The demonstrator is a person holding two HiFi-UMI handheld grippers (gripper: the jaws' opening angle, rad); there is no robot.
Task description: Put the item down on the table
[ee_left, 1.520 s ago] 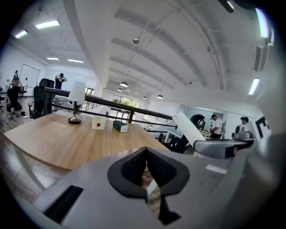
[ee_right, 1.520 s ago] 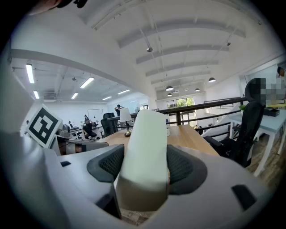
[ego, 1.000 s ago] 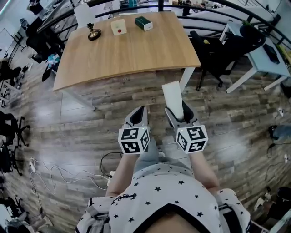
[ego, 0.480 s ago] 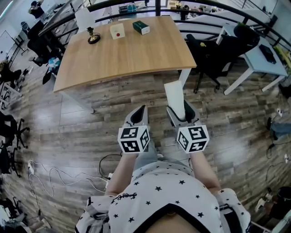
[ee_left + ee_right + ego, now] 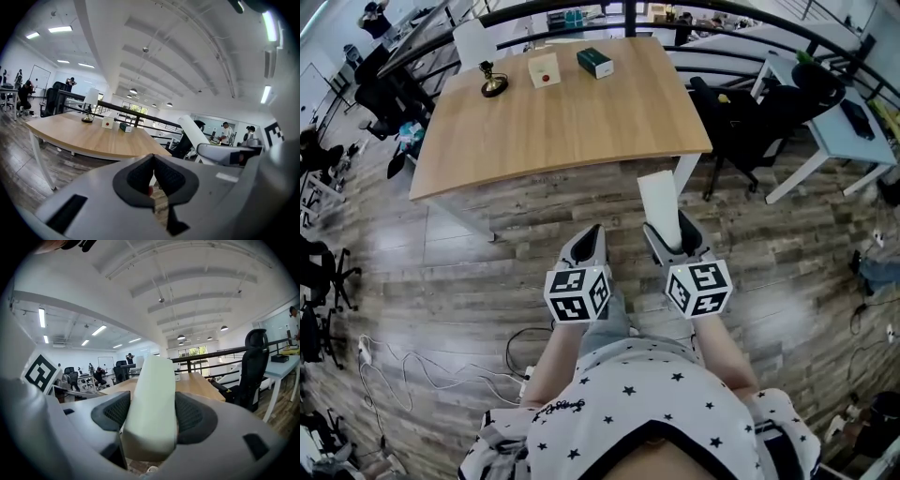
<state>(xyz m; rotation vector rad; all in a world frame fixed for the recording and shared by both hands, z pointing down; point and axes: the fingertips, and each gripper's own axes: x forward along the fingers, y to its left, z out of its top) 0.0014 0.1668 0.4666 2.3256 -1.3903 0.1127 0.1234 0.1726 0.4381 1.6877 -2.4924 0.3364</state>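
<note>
My right gripper [image 5: 671, 231] is shut on a long white block [image 5: 658, 204], which sticks out forward past the jaws toward the wooden table [image 5: 572, 122]. In the right gripper view the white block [image 5: 152, 380] fills the gap between both pads of the right gripper [image 5: 152, 417], with the table [image 5: 193, 382] beyond it. My left gripper [image 5: 589, 242] is held beside it, shut and empty. In the left gripper view the left gripper [image 5: 153, 174] has its pads touching. Both grippers hang over the floor, short of the table's near edge.
At the table's far edge stand a brass ornament [image 5: 494, 85], a white box with a red dot [image 5: 545, 69] and a green box [image 5: 595, 62]. A black office chair [image 5: 750, 117] and a white desk [image 5: 844, 131] are at the right. Cables [image 5: 422, 361] lie on the plank floor.
The head view has shifted a little against the table. Both grippers keep their pose, and the right one still grips the white block.
</note>
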